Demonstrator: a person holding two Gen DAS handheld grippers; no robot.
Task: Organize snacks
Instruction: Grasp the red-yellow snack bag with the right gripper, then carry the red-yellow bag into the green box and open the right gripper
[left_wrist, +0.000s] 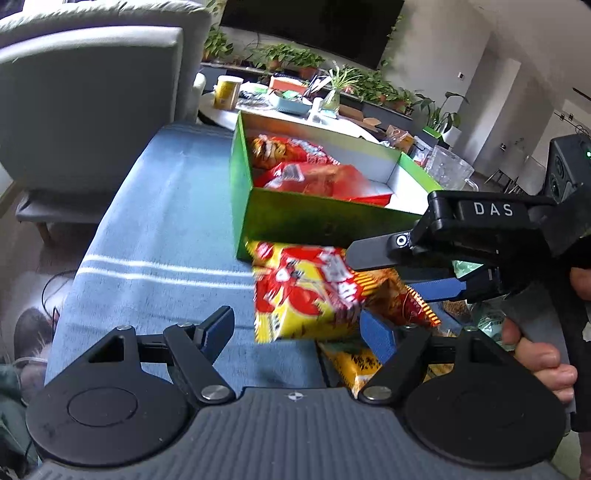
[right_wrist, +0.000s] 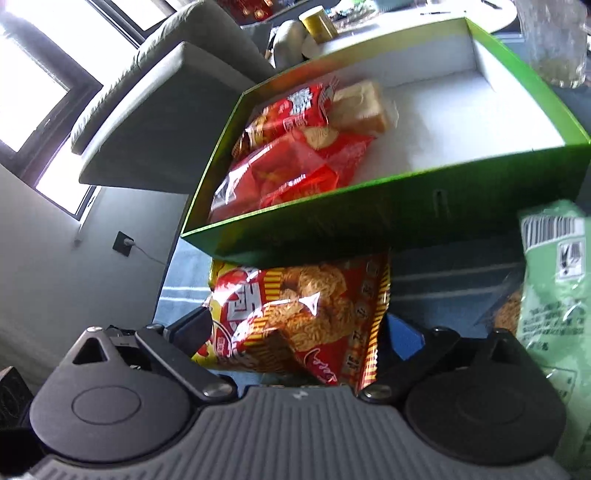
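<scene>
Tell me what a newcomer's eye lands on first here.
The bright green box on the blue cloth, with red snack packs piled at its left end. Just in front of it lies a yellow and red noodle packet, between the right gripper's open fingers. A pale green packet sits to the right.

Red-yellow snack bag (right_wrist: 295, 314) between spread jaws — green box (right_wrist: 369, 221) behind (snacks inside)

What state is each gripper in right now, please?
Left gripper: open, holding nothing.
Right gripper: open around the noodle snack bag; a grip cannot be told.
</scene>
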